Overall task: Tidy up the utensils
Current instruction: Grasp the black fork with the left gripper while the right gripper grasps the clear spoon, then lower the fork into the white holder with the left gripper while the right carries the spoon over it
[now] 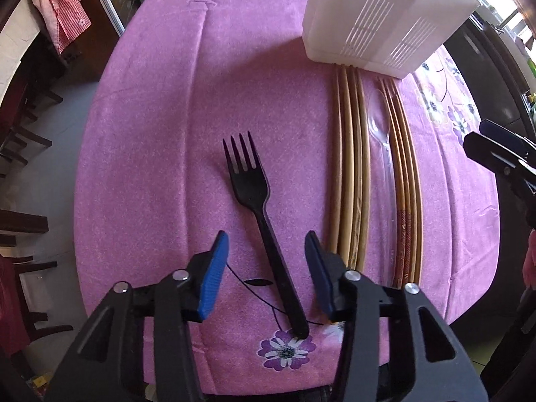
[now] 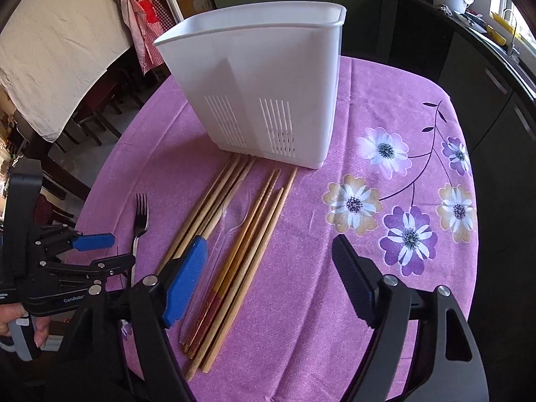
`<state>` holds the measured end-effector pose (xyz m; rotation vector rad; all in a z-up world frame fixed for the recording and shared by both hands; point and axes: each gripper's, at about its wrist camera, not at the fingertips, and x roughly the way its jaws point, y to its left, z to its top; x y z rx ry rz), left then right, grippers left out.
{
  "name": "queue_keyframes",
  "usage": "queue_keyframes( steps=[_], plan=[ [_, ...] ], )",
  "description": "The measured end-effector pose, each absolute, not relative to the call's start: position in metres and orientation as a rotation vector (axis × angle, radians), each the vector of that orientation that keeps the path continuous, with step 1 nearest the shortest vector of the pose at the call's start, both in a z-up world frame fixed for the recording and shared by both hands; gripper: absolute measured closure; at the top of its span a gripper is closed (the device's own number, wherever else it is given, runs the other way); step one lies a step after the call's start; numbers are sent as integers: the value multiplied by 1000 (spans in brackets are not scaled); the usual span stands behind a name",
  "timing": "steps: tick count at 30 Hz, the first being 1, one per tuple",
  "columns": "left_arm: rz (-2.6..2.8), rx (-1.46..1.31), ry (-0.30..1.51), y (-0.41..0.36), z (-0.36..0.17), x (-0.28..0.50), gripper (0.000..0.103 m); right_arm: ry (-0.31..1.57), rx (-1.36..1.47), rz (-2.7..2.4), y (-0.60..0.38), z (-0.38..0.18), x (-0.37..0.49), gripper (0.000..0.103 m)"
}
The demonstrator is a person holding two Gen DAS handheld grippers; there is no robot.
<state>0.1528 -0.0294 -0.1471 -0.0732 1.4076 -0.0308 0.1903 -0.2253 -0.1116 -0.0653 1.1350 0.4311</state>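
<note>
On the pink cloth (image 2: 301,268) I count one black fork (image 1: 254,201), one clear spoon (image 1: 382,140), one white bin (image 2: 261,93) and eight chopsticks: four pale ones (image 1: 348,174) left of the spoon, four (image 1: 407,181) right of it, all ending at the bin's foot. My left tongs (image 1: 267,278) hang spread, straddling the fork's handle without touching. My right tongs (image 2: 268,268) gape wide above the chopsticks' near ends, tilted downward.

Purple floral tablecloth (image 2: 385,134), red checked apron (image 2: 140,10), dark chairs (image 1: 23,140)
</note>
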Motion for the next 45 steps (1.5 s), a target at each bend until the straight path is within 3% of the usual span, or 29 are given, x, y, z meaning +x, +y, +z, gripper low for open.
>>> queue_keyframes(
  steps=[1,5,14,19,31,36,45],
  plan=[
    [-26,-83,1418,-31,-150,155,73,1138,-68,431,-225,-113,192,31],
    [20,-116,1439,-28,-161,162,86,1136,-81,435,-222,-114,192,31],
    [56,-107,1410,-31,-160,170,94,1134,-120,432,-210,-111,192,34],
    [41,-98,1371,-31,-155,172,94,1201,-147,431,-196,-118,195,56],
    [15,-47,1140,-21,-97,144,94,1396,-103,438,-162,-146,207,84],
    [-5,-13,1065,-17,-83,135,94,1433,-107,394,-155,-156,214,90],
    [-39,15,999,-22,-67,128,94,1497,-67,368,-139,-168,221,90]
  ],
)
